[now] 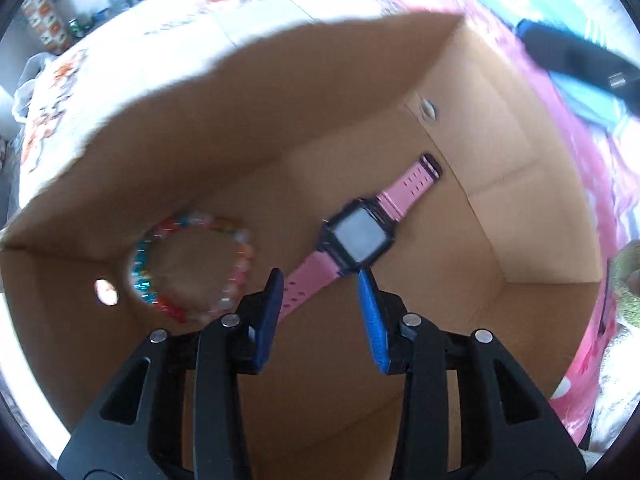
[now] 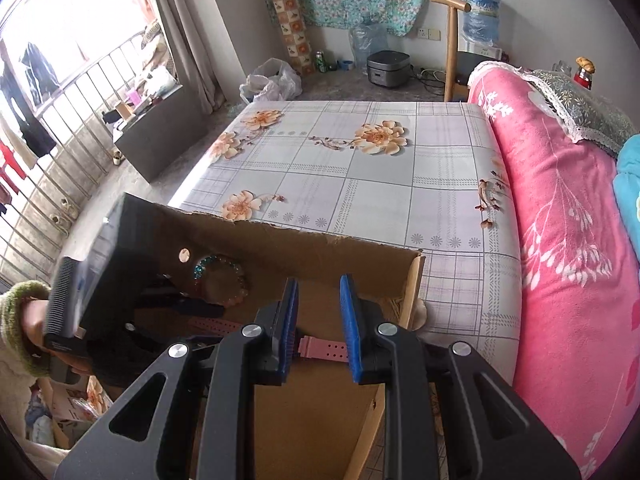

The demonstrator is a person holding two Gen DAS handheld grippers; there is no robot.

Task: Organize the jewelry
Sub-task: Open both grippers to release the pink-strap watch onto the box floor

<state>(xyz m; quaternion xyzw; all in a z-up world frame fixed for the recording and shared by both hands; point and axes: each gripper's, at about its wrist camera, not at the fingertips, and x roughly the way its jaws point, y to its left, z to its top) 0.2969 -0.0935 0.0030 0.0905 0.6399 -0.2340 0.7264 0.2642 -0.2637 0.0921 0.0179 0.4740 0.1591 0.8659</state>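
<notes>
No readable text, labels, brands or numbers on anything in either view.

I am in a home bedroom: I see a bed with a flowered checked sheet (image 2: pixel 360 168), a folded pink blanket with white leaves (image 2: pixel 560 216), grey curtains (image 2: pixel 180 28), a black rice cooker (image 2: pixel 388 68) on the floor, and clothes hanging outside the barred window (image 2: pixel 36 72).

Left wrist view close, steeply down into cardboard box (image 1: pixel 520 208); right wrist view higher, sharing it.
</notes>
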